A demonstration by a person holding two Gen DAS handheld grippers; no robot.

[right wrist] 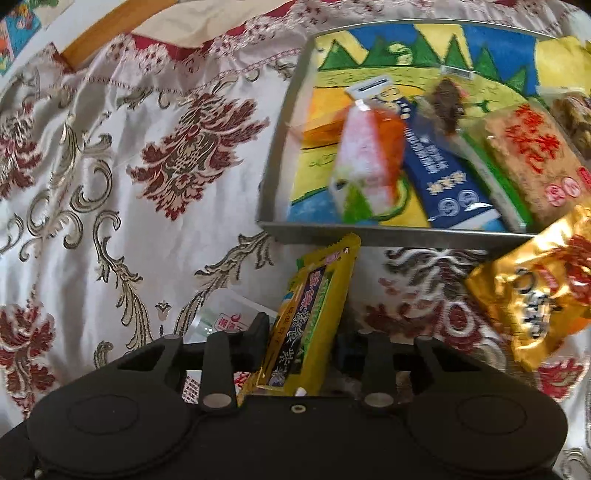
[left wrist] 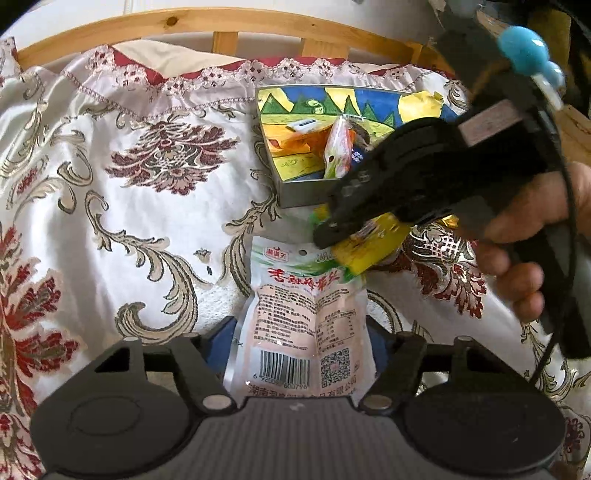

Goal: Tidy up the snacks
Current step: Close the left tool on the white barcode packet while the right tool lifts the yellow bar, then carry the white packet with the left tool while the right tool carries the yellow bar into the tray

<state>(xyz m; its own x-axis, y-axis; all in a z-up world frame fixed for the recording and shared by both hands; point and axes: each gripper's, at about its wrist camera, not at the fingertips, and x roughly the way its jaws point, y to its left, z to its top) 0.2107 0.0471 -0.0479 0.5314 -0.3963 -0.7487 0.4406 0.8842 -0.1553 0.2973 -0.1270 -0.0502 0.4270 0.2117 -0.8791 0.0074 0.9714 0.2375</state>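
Observation:
My left gripper (left wrist: 301, 343) is shut on a pink snack pouch (left wrist: 303, 314) with a barcode, held over the cloth. My right gripper (right wrist: 301, 347) is shut on a yellow snack packet (right wrist: 314, 314); it also shows in the left wrist view (left wrist: 369, 247), above the pouch's top end. A metal tin (right wrist: 280, 147) with a painted landscape inside stands just beyond, holding a pink-orange packet (right wrist: 369, 162), a blue packet (right wrist: 443, 177) and a rice-cake pack (right wrist: 528, 158). The tin (left wrist: 273, 162) is at centre right in the left wrist view.
A gold snack bag (right wrist: 535, 291) lies on the cloth right of the yellow packet, in front of the tin. The floral satin tablecloth (left wrist: 129, 184) covers the surface. A wooden rail (left wrist: 184, 26) runs along the far edge.

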